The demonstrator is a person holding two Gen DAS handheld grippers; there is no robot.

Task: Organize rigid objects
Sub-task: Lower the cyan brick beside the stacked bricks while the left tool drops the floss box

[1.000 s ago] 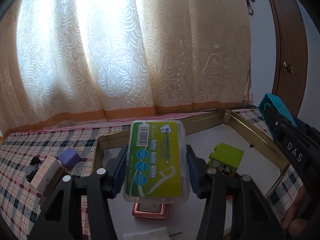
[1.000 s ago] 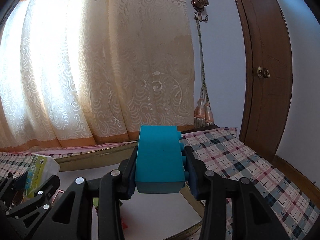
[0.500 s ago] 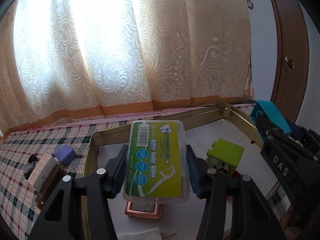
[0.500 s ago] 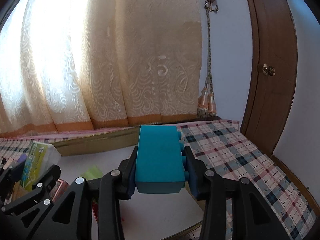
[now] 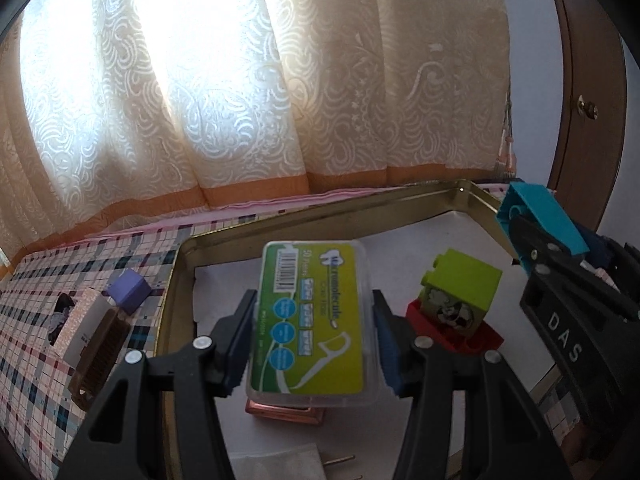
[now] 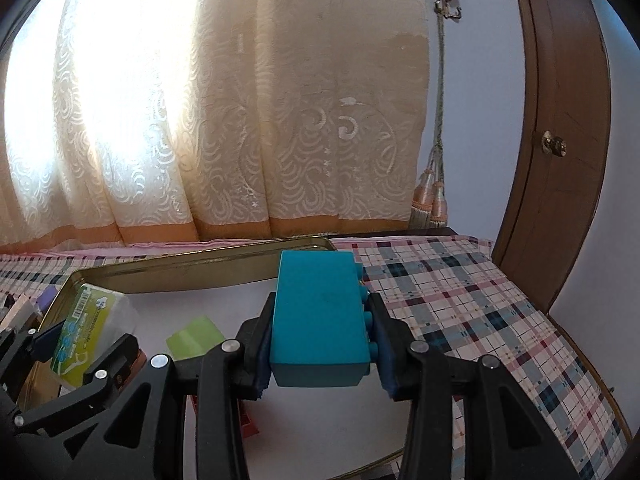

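Firmly, the left gripper (image 5: 312,344) clamps a glossy rectangular floss box (image 5: 310,320), the right gripper (image 6: 322,350) a matte teal brick (image 6: 318,316). Both hang over a gold-rimmed tray (image 5: 320,220); at two o'clock, a lime block (image 5: 460,292) tops a red brick (image 5: 480,340).

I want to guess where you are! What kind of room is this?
Probably a room in someone's home. A patterned curtain covers a bright window, a wooden door has a round knob, and a checked cloth covers the surface under a gold tray.
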